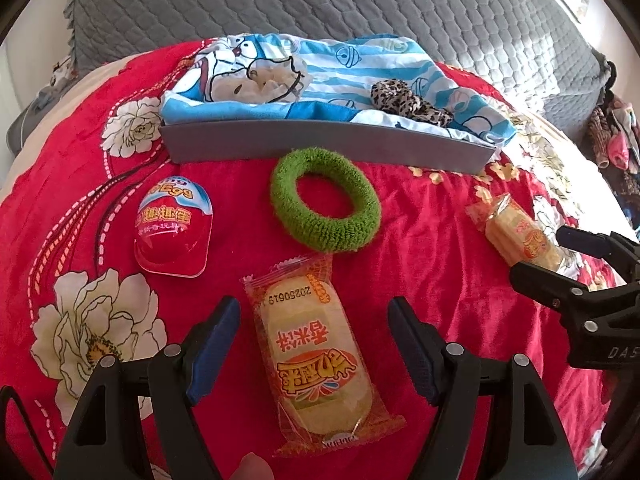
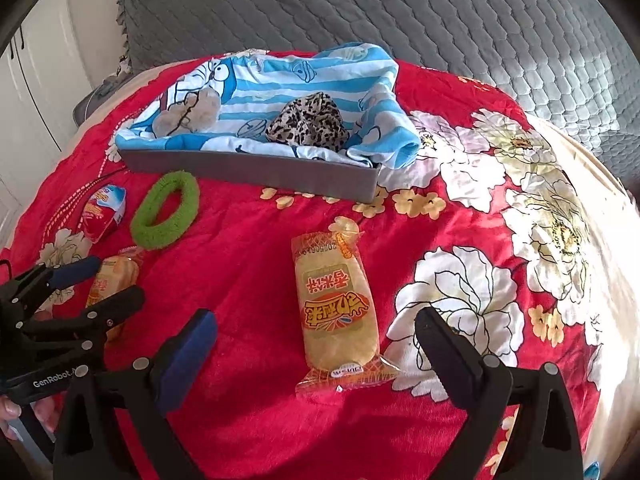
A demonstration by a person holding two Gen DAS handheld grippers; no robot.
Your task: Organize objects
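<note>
Two orange rice-cracker packets lie on the red flowered blanket. One packet [image 1: 316, 360] lies lengthwise between the blue pads of my left gripper [image 1: 314, 332], which is open and not touching it. The other packet [image 2: 336, 312] lies between the fingers of my right gripper [image 2: 320, 344], also open with gaps on both sides. Each gripper shows in the other's view: the right gripper [image 1: 538, 254] straddling its packet [image 1: 520, 236], the left gripper [image 2: 119, 278] over its packet [image 2: 112, 280].
A grey tray [image 1: 320, 148] lined with a blue cartoon cloth [image 1: 320, 76] sits further back and holds a leopard scrunchie [image 1: 408, 102]. In front of it lie a green scrunchie [image 1: 284, 196] and a red toy egg [image 1: 174, 228]. A grey quilt lies behind.
</note>
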